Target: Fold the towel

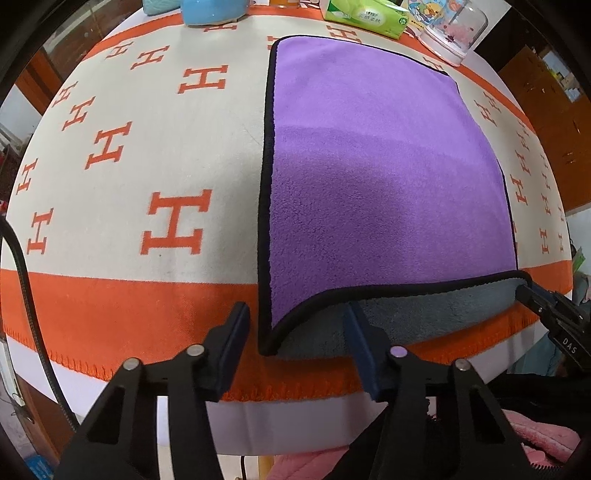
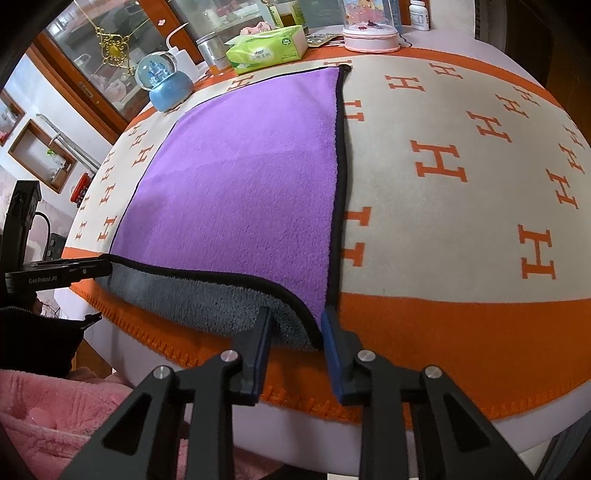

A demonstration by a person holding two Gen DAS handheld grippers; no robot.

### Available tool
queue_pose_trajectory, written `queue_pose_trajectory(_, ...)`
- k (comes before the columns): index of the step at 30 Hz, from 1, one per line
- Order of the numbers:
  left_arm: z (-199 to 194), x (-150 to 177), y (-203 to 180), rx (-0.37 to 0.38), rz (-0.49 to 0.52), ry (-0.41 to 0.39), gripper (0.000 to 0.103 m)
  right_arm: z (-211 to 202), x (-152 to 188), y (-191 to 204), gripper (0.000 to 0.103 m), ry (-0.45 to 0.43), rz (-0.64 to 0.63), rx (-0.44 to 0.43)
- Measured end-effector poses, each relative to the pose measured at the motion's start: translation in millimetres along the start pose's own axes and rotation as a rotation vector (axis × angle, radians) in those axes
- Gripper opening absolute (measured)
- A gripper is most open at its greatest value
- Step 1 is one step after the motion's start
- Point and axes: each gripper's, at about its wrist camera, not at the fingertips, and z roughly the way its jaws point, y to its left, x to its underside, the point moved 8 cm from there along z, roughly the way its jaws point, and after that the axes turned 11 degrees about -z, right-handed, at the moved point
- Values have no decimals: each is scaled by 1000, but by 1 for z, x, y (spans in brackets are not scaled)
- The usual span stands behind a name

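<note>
A purple towel [image 1: 369,155] with black trim and a grey underside lies on the orange-and-cream H-patterned cloth [image 1: 129,147]. Its near edge is lifted, showing the grey side. My left gripper [image 1: 295,325] is open, its fingers on either side of the towel's near left corner. My right gripper [image 2: 297,328] is open around the near right corner of the towel [image 2: 240,184]. The right gripper also shows in the left wrist view [image 1: 532,291] at that corner. The left gripper shows in the right wrist view [image 2: 99,267] at the far left corner.
At the table's far edge stand a green tissue box [image 2: 269,50], a blue snow globe [image 2: 166,79] and a clear dome with a pink base [image 2: 371,33]. Pink fabric [image 2: 55,406] lies below the table's near edge.
</note>
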Motion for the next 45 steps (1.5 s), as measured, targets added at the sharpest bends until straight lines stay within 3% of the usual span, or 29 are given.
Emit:
queue_pose_trajectory(5,-1,0,-2,-2,-6,-7,36,-1,1,0,22,2,-8,4)
queue_pose_trajectory(8,1,0,-5,-5,1,0,19,-1,2,0,20,5,-11,7)
queue_pose_trajectory(11,0,2,-3,-6,3,-2,13,-1,2,0,17,9,-18,15)
queue_pose_trajectory(20,-2,6,-1,-15,12,0,7,-1,1,4,5,0,-36,24)
queue_pose_trajectory(32,-11,4,-4,-28,19,-17,4,-9,-4,8,4,-26,-46,41)
queue_pose_trajectory(45,-68,-24,-13,11,65,-102,3,-43,-37,12,4,-108,-82,53)
